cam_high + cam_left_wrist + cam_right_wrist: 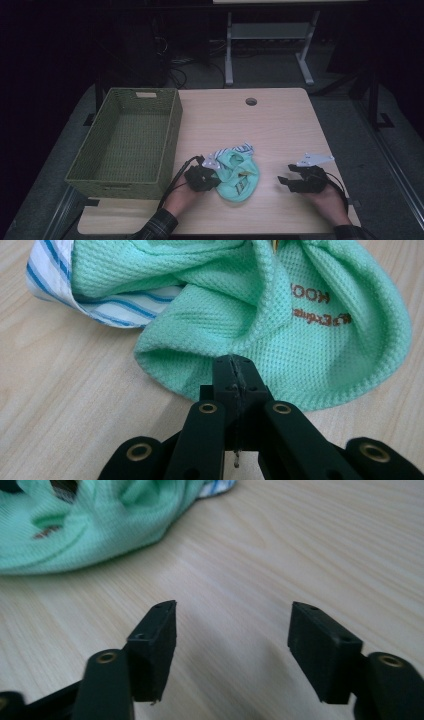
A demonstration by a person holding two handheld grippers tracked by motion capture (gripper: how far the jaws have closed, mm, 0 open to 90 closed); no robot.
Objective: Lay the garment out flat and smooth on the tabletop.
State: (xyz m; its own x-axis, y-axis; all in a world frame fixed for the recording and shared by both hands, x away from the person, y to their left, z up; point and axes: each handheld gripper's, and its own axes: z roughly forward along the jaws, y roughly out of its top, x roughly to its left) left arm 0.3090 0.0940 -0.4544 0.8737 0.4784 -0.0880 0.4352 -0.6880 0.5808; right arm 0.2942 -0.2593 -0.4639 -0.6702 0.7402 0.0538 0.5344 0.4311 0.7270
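A mint-green knit garment with a blue-and-white striped lining lies bunched on the wooden table, near its front edge. My left gripper is at the garment's left side. In the left gripper view its jaws are pressed together on the hem of the green garment, and the striped lining lies beyond at the upper left. My right gripper rests to the right of the garment, jaws apart. In the right gripper view they stand over bare wood, with the garment farther off.
A green woven basket with nothing in it stands on the table's left side, close to my left hand. A round cable hole sits near the far edge. A metal stand and cables are on the dark floor behind.
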